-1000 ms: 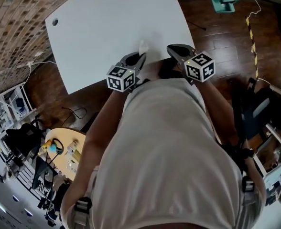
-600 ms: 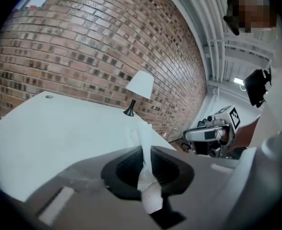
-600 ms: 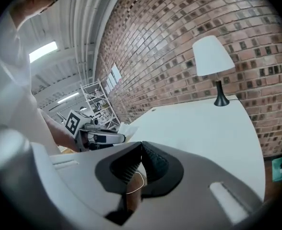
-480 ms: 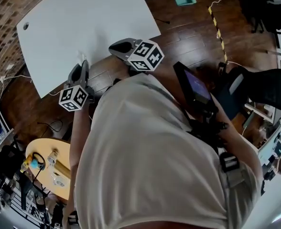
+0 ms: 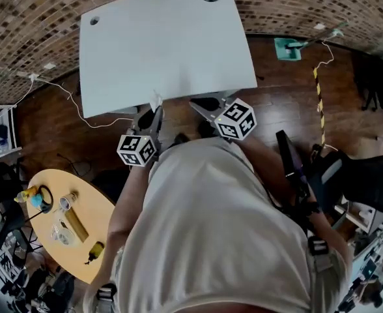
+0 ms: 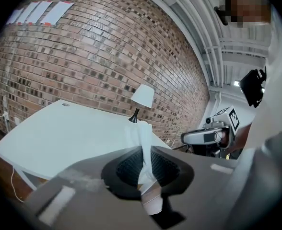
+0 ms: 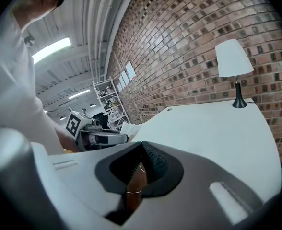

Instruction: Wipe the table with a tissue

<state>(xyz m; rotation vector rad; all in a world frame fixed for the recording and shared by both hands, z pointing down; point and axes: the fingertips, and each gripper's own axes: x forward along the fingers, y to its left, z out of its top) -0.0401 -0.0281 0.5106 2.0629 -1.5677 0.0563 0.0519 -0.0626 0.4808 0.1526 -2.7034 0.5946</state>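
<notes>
A white tissue [image 6: 142, 150] stands up between the pads of my left gripper [image 6: 145, 169], which is shut on it. In the head view the left gripper [image 5: 154, 113] hovers at the near edge of the white table [image 5: 165, 44], the tissue [image 5: 156, 101] sticking out of its tip. My right gripper [image 5: 203, 103] hangs beside it at the same edge. In the right gripper view its jaws [image 7: 140, 152] are shut with nothing between them, only brown floor showing behind. The right gripper view also catches the left gripper [image 7: 105, 138] with the tissue [image 7: 129, 128].
A white-shaded lamp [image 7: 233, 61] stands at the table's far edge against the brick wall [image 6: 83, 56]. A round yellow side table [image 5: 74, 230] with small items is at lower left. A cable [image 5: 61, 93] trails on the wooden floor; a dark chair [image 5: 367, 175] is at right.
The head view has swung round and the table now lies square ahead. Both grippers have shifted along its near edge, and the left one still grips the tissue.
</notes>
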